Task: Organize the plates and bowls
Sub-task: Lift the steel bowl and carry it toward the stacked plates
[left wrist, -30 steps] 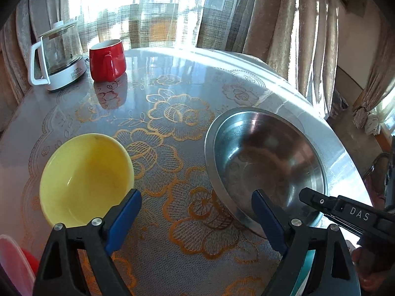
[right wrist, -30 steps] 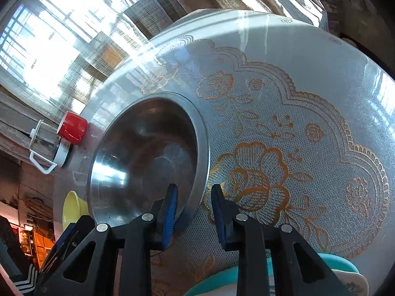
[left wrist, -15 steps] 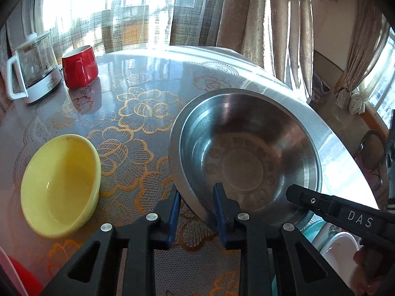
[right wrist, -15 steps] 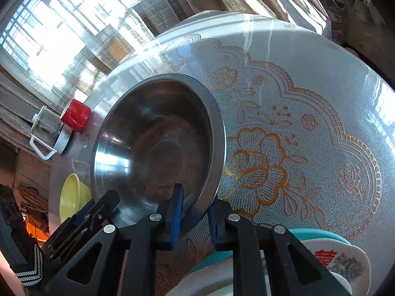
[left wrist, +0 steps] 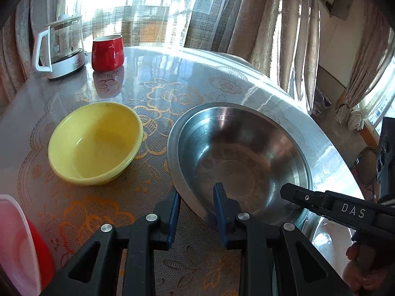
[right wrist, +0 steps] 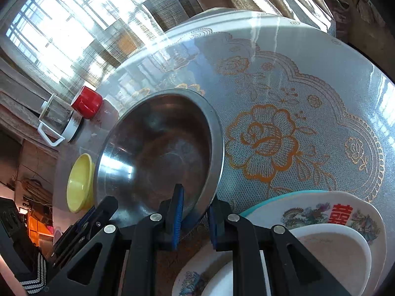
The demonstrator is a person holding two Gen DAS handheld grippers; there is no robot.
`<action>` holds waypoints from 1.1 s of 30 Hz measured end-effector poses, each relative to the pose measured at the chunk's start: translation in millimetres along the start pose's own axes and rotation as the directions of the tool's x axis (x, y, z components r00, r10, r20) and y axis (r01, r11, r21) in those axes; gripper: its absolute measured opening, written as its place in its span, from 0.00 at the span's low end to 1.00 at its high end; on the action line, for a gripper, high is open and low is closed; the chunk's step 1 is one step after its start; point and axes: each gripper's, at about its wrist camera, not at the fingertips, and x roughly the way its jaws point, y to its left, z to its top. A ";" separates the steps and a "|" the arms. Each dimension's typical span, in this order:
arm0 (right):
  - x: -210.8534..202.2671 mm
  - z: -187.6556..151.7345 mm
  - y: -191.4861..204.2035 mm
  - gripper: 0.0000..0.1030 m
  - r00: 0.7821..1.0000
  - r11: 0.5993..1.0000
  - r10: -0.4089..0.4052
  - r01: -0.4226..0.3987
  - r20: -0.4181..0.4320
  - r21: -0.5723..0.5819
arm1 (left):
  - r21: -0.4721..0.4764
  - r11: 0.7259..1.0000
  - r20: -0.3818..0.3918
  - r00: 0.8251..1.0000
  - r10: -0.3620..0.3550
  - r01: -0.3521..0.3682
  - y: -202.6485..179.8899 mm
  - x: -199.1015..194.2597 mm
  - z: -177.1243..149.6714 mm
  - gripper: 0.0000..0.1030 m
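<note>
Steel, thin and stiff with a slick polished wall, the wide bowl (left wrist: 237, 162) is pinched at its near rim by both tongs: the left gripper (left wrist: 196, 198) and the right gripper (right wrist: 195, 208) each have one blue pad inside and one outside the lip. It looks light but slippery, so that flat rim seems the safest hold. It sits tilted, near edge above the stacked plates (right wrist: 328, 219), with the yellow bowl (left wrist: 95, 143) beside it farther along the lace-covered table (right wrist: 284, 79).
</note>
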 end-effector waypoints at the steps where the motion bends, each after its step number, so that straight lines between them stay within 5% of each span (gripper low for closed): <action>1: -1.2 -3.4 1.8 0.17 1.000 1.000 0.003 -0.003 -0.001 -0.002 | -0.006 1.000 0.002 1.000 0.001 -0.001 2.3 -3.4 -2.9 0.27; 21: -55.7 -65.5 43.4 0.17 0.993 0.992 0.099 -0.094 0.063 -0.079 | -0.046 0.999 0.161 0.986 0.035 -0.028 27.5 -96.0 -53.2 0.27; 33: -84.4 -116.4 52.5 0.17 0.988 0.986 0.130 -0.120 0.084 -0.119 | -0.045 0.999 0.191 0.981 0.030 -0.022 40.3 -139.6 -99.4 0.27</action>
